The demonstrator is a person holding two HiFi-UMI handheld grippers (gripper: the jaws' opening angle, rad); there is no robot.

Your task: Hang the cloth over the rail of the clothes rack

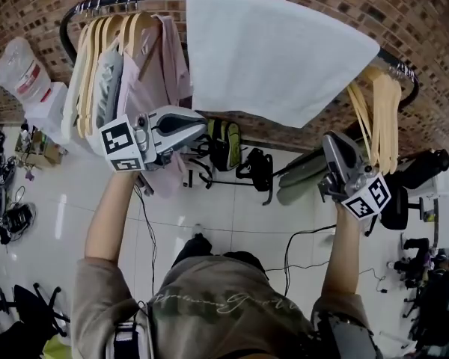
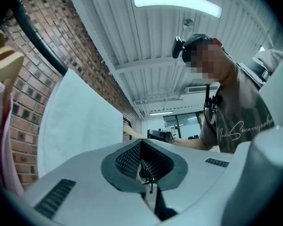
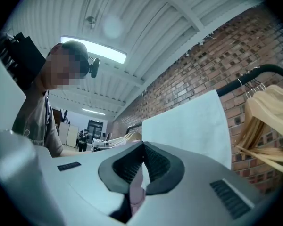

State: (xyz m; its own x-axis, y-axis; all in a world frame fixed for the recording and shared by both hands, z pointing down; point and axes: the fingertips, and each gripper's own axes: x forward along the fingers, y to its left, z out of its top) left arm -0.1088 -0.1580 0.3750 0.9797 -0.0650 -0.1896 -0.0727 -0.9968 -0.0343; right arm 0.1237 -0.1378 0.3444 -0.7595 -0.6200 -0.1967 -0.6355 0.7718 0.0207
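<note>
wooden hangers (image 1: 105,51) and a pink shirt (image 1: 170,62) hang at the left, more wooden hangers (image 1: 379,103) at the right. a brick wall (image 1: 30,6) stands behind. a water jug (image 1: 21,69), a green backpack (image 1: 223,142) and a black cable (image 1: 146,223) sit on the white floor (image 1: 209,208).

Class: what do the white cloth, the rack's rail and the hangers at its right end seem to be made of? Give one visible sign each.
Cloth: soft matte fabric, probably towelling; it drapes limply.
Rail: likely painted metal tube; dark, smooth, with glossy highlights.
Hangers: apparently pale wood; tan, flat, rigid arms.
</note>
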